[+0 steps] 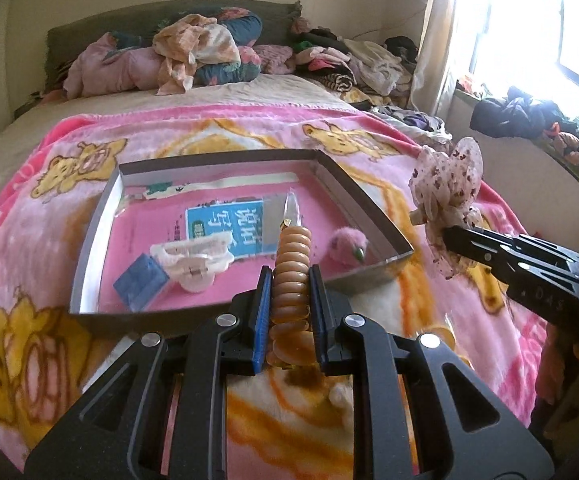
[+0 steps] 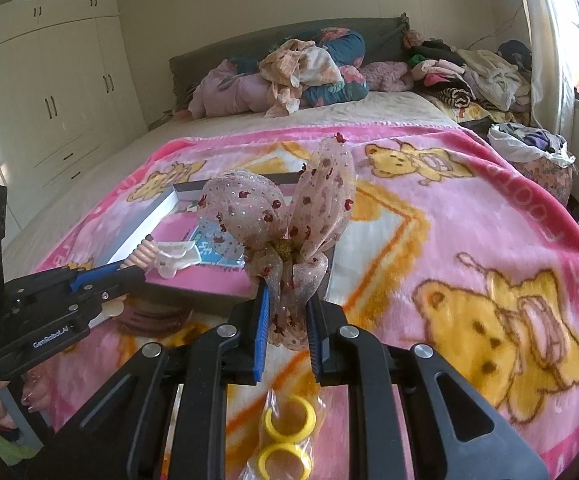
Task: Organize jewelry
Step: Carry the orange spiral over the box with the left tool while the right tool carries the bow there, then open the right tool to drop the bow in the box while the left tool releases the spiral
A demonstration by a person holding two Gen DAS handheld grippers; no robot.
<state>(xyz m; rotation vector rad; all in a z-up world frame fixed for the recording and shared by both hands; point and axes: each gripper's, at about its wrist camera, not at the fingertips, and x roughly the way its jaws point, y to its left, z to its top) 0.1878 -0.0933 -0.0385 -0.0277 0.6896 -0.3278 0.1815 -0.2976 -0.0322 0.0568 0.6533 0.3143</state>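
While both jaws are gripping, left gripper (image 1: 289,300) is holding the spiral hair tie (image 1: 291,272) nearer the tray (image 1: 365,200); right gripper (image 2: 287,312) is clamping the mesh bow (image 2: 277,220), rightward.

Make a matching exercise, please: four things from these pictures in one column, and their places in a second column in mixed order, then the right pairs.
Things
1. coiled amber hair tie
2. spotted mesh bow
3. white claw clip
4. yellow rings in a clear bag

Places
A. lying inside the shallow box
B. held in the right gripper
C. on the pink blanket, below the right gripper
D. held in the left gripper

Pairs: 1-D, 2-B, 3-A, 4-C
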